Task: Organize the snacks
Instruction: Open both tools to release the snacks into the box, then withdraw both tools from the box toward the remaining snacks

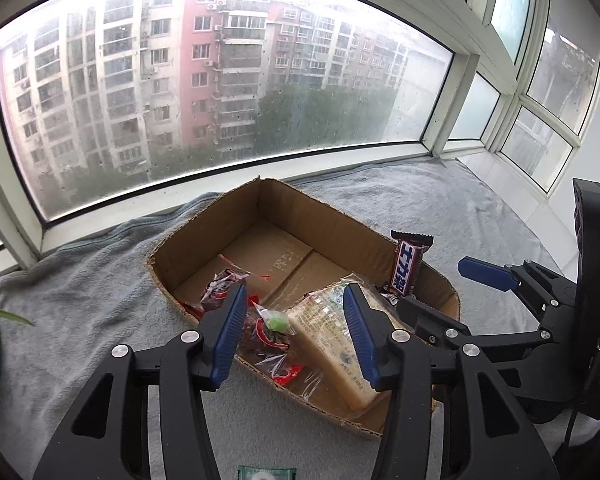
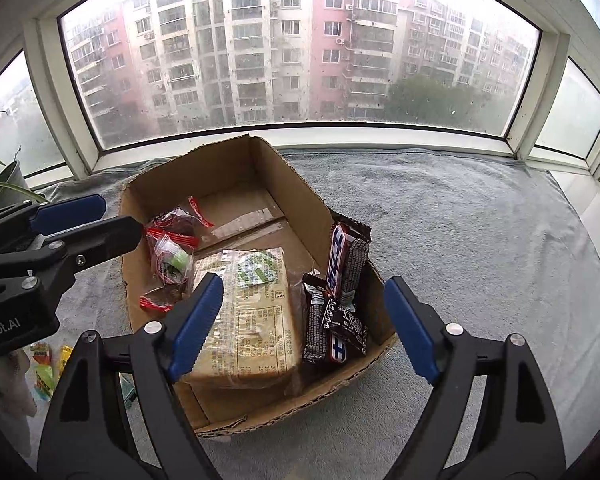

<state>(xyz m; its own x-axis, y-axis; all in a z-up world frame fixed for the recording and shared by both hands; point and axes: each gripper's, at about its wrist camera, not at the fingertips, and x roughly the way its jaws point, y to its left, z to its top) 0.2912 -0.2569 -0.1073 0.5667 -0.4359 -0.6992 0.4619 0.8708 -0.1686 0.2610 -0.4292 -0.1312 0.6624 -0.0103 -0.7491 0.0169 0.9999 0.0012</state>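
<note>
- We see the grey blanket (image 2: pixel 460 220) spread over the sill beneath the large window (image 2: pixel 300 48), and every other thing rests on it.
- On the blanket stands the open cardboard box (image 2: pixel 228 168), its far wall close to the window frame; in the left wrist view the same cardboard box (image 1: pixel 332 220) lies ahead of our fingers.
- Inside the box, the biggest snack is the pale biscuit pack (image 2: pixel 248 320), lying flat on the floor of the box near its front wall, seen also as the biscuit pack (image 1: pixel 340 340) from the left.
- To its right, the chocolate bars (image 2: pixel 340 300) are heaped against the right wall, and one chocolate bar (image 1: pixel 406 268) leans upright there, its top above the rim.
- To the left of the biscuit pack lie the clear red-trimmed candy bags (image 2: pixel 172 248), one showing a green sweet inside; from the left they appear as candy bags (image 1: pixel 260 328) between our fingertips' line of sight.
- Our right gripper (image 2: pixel 304 324) hangs over the front of the box with its claw spread wide and nothing between the blue pads.
- Our left gripper (image 1: pixel 296 336) hovers at the left side of the box, its claw moderately apart and empty.
- Outside the box, at the lower left, a few small yellow and green wrapped snacks (image 2: pixel 46 364) lie on the blanket.
- A potted plant (image 2: pixel 0 184) stands at the far left by the window.
</note>
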